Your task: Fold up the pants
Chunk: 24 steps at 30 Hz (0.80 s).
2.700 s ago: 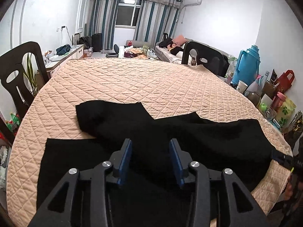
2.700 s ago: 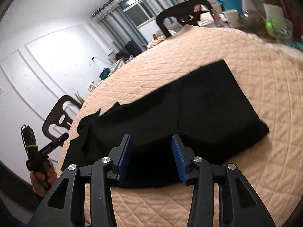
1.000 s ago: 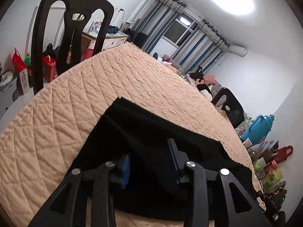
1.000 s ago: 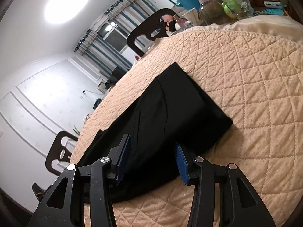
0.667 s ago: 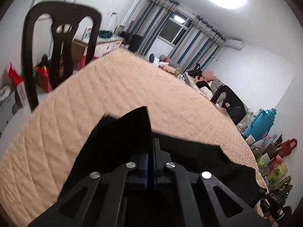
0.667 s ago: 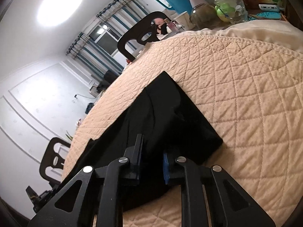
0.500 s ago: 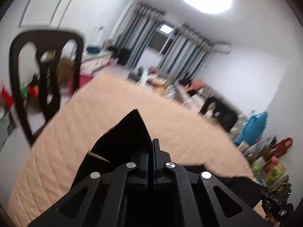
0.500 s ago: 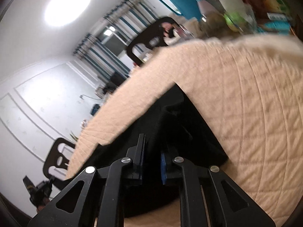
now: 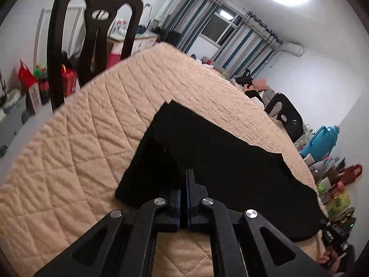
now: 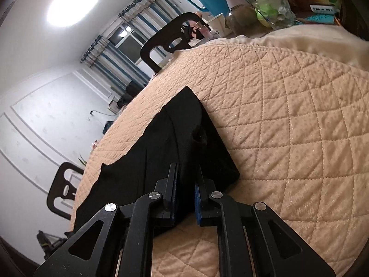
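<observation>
Gripping now: I have the black pants [image 9: 221,161] pinched at both ends, so I judge this to be the start of a fold along their length.
Left gripper [image 9: 183,185]: jaws pressed together, no gap showing, clamped on the near edge of the cloth at the leg end; the hem corner lies ahead and slightly left of the fingers.
Right gripper [image 10: 186,180]: nearly closed, a fold of black fabric bunched between the blue pads [image 10: 197,197]; it grips the other end, with that end's far corner straight ahead.
Where the pants are: spread flat on the quilted peach cover of the worktop [image 10: 288,138], running away from each gripper toward the other; a second layer edge shows just ahead of the left one.
Doing it well: I would lift both ends together and only slightly, keep the cloth taut between the grippers, then carry the near edge over to meet the far edge so the layers line up.
What to watch: I cannot tell whether each grip has caught every layer; a dropped under-layer would skew the fold. The small pucker ahead of the right gripper needs smoothing.
Handling: thin, limp fabric, likely to drag on the textured quilt.
Writing: none legible; the red bags [image 9: 25,76] and bottles to the left are too blurred to read.
</observation>
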{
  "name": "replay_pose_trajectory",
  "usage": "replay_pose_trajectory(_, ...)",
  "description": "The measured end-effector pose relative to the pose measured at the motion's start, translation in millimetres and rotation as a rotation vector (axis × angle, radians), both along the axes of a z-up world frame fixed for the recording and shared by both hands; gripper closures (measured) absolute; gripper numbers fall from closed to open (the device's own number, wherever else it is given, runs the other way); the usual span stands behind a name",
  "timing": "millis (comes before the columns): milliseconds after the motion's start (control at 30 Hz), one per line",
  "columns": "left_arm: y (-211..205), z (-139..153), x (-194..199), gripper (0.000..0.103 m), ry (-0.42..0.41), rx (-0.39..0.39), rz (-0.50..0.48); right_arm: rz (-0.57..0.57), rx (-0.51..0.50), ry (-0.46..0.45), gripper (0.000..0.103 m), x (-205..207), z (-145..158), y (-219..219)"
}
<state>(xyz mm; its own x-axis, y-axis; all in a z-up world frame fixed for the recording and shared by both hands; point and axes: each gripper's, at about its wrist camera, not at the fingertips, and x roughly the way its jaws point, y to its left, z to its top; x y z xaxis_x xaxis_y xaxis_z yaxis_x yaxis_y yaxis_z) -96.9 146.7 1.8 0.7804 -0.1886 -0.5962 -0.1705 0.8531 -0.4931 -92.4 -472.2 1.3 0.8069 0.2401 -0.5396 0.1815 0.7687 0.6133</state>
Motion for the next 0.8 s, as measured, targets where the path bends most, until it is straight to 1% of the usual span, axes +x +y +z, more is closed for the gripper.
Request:
replay_pose_trajectory(100,-1,0,0,0.098,0.009,0.008,0.003,-0.001,0.0,-0.003,0.09,1,0,-1)
replay_pose_trajectory(167,2,-5,2,0.097,0.041,0.009,0.028,-0.001,0.006,-0.005,0.09,0,-1,-3)
replay_pose_trajectory(200,5,-8,-1,0.093,0.038,-0.001,0.033,0.001,0.004,-0.005,0.089,-1,-1,-4)
replay_pose_trajectory(233,8,-7,-3,0.093,0.034,-0.002,0.045,-0.001,-0.007,-0.008,0.086,-3,0,-4)
replay_pose_trajectory(300,12,-2,-11,0.093,0.028,0.045,0.1,-0.016,-0.046,-0.009,0.083,-7,6,-3)
replay_pose_trajectory(333,15,0,-15,0.093,0.022,0.06,0.123,-0.041,-0.094,-0.008,0.082,-12,12,-3)
replay_pose_trajectory(400,20,8,-21,0.093,0.014,0.089,0.17,-0.067,-0.15,-0.015,0.08,-18,20,-3)
replay_pose_trajectory(433,19,13,-23,0.093,0.001,0.109,0.176,-0.091,-0.193,-0.022,0.08,-23,26,-3)
replay_pose_trajectory(467,16,18,-24,0.093,-0.015,0.128,0.172,-0.1,-0.221,-0.029,0.08,-25,30,-1)
replay_pose_trajectory(500,11,22,-23,0.089,-0.026,0.138,0.158,-0.097,-0.24,-0.039,0.08,-27,34,1)
replay_pose_trajectory(533,3,26,-21,0.086,-0.038,0.147,0.132,-0.084,-0.253,-0.051,0.08,-28,37,5)
replay_pose_trajectory(600,-14,30,-17,0.074,-0.055,0.166,0.062,-0.043,-0.285,-0.069,0.08,-26,40,15)
replay_pose_trajectory(633,-23,29,-13,0.073,-0.054,0.181,0.023,-0.007,-0.314,-0.073,0.08,-22,40,23)
replay_pose_trajectory(700,-39,22,-3,0.071,-0.024,0.206,-0.043,0.049,-0.356,-0.037,0.08,-11,34,37)
replay_pose_trajectory(733,-44,16,3,0.071,0.011,0.217,-0.064,0.086,-0.374,0.027,0.08,0,22,42)
replay_pose_trajectory(767,-47,11,6,0.071,0.04,0.227,-0.076,0.097,-0.39,0.06,0.08,4,15,44)
replay_pose_trajectory(800,-48,6,9,0.072,0.072,0.241,-0.086,0.096,-0.407,0.043,0.08,3,15,45)
